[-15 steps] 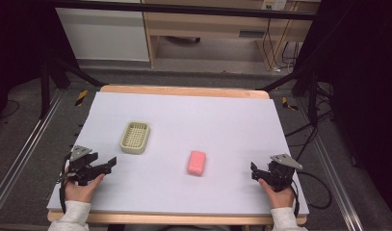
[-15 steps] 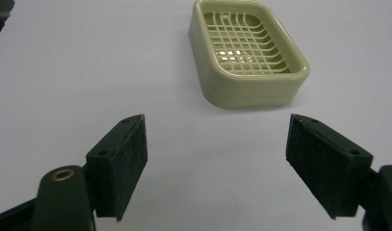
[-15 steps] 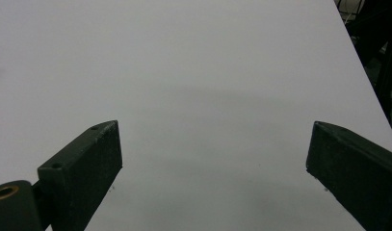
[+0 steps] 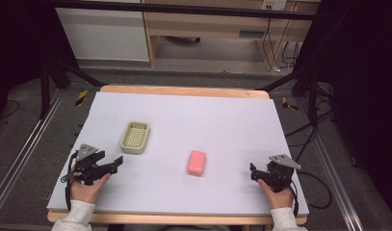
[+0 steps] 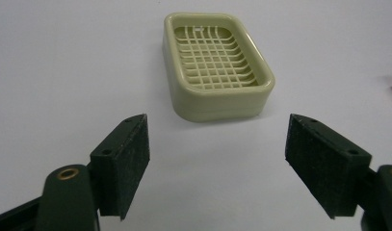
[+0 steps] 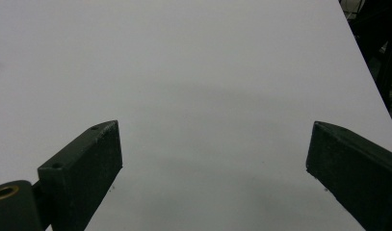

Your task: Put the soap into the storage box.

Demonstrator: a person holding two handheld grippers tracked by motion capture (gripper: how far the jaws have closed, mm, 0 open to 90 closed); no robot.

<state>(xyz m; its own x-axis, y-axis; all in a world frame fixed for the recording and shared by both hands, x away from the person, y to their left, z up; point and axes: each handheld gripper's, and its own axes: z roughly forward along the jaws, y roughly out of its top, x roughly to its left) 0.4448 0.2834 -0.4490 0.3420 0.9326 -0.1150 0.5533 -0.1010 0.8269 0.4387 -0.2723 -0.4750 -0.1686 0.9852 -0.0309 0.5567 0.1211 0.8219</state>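
I am holding my left gripper [image 5: 215, 163] agape just short of the pale-green slotted plastic soap dish [image 5: 216, 62], lying lengthwise away from it. Rounded pink soap bar [image 4: 197, 162] mid-table. Right gripper [image 6: 213, 163] agape over bare matte white tabletop [image 6: 193, 72].

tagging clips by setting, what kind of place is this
Most likely a lab or workshop bay set up for recording. A table under a white sheet stands between black frame legs, cables trail across the grey floor, and plain wooden benches stand behind it.
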